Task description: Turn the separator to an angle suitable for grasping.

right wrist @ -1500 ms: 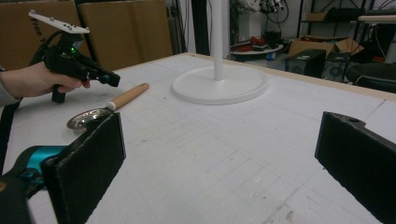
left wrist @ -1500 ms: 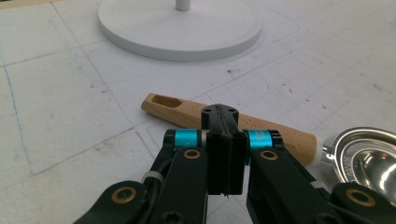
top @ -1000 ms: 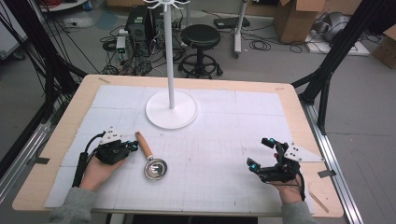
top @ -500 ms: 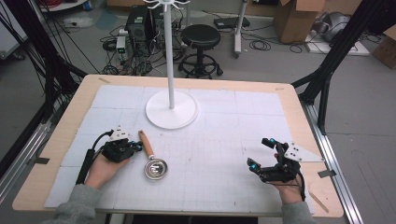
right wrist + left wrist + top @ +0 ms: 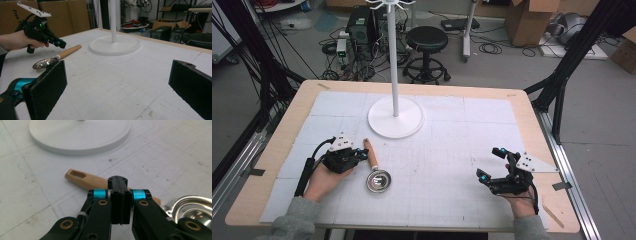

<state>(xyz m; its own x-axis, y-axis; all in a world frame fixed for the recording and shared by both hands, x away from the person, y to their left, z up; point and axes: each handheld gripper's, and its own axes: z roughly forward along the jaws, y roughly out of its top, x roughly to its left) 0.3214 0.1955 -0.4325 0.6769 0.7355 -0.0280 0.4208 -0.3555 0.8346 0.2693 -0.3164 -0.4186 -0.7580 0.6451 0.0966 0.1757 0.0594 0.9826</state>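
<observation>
A small metal ladle lies on the white mat, its wooden handle [image 5: 371, 152] pointing toward the stand and its shiny bowl [image 5: 378, 181] nearer me. My left gripper [image 5: 360, 154] is shut with nothing in it, its tips right beside the handle's middle. In the left gripper view the closed jaws [image 5: 117, 185] sit just in front of the handle [image 5: 83, 178], with the bowl [image 5: 193, 206] at the right. My right gripper [image 5: 490, 163] rests far to the right, wide open and holding nothing [image 5: 117, 80]. It looks across at the ladle [image 5: 65, 53] and the left gripper [image 5: 61, 44].
A white stand with a round base [image 5: 395, 119] and a thin pole rises at the back centre of the mat, just beyond the handle's end [image 5: 80, 132]. The wooden table edge [image 5: 277, 145] frames the mat. A stool and cables lie on the floor beyond.
My left gripper has slid to the right, closing in on the wooden handle. The right gripper and the ladle have stayed where they were.
</observation>
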